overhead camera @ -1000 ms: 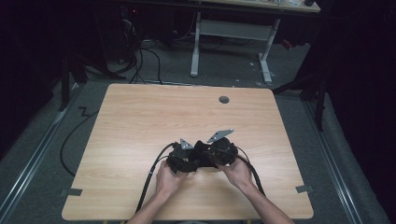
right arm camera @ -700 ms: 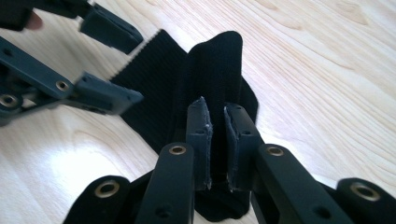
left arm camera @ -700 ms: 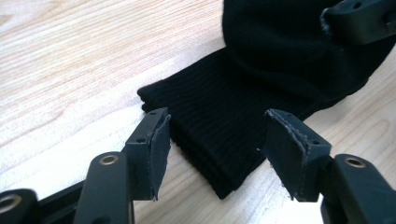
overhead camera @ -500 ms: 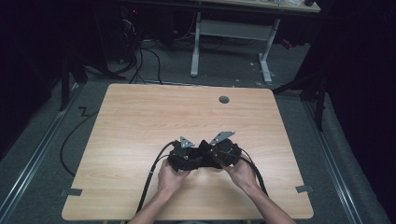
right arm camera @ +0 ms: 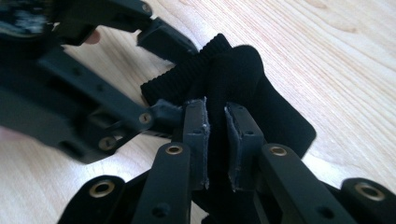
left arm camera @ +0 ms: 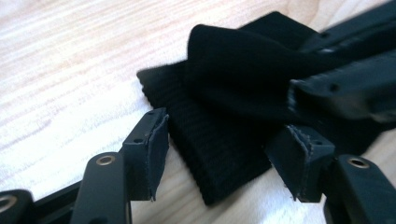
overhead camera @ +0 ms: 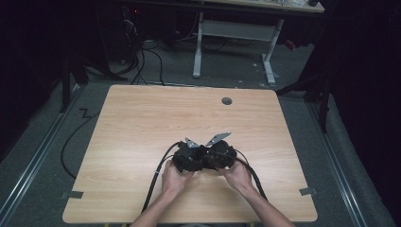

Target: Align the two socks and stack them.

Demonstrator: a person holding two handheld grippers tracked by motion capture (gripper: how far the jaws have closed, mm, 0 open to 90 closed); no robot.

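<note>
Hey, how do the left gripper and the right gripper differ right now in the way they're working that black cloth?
The left gripper has its jaws spread wide around the ribbed edge of the black cloth, pads not pressing it. The right gripper has its jaws nearly together, pinching a raised fold of the cloth, and they have just been opening slightly. The left straddles flat fabric; the right holds a bunched part. Both sit low over the wooden table, close together.

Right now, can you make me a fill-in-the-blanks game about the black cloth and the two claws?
1. The black cloth lies on a table made of ____.
2. The right claw pinches a raised fold of the ____.
3. The left claw has its jaws ____, one on each side of the cloth's ribbed edge.
4. The colour of the cloth is ____.

Missing words: wood; cloth; open; black
</note>
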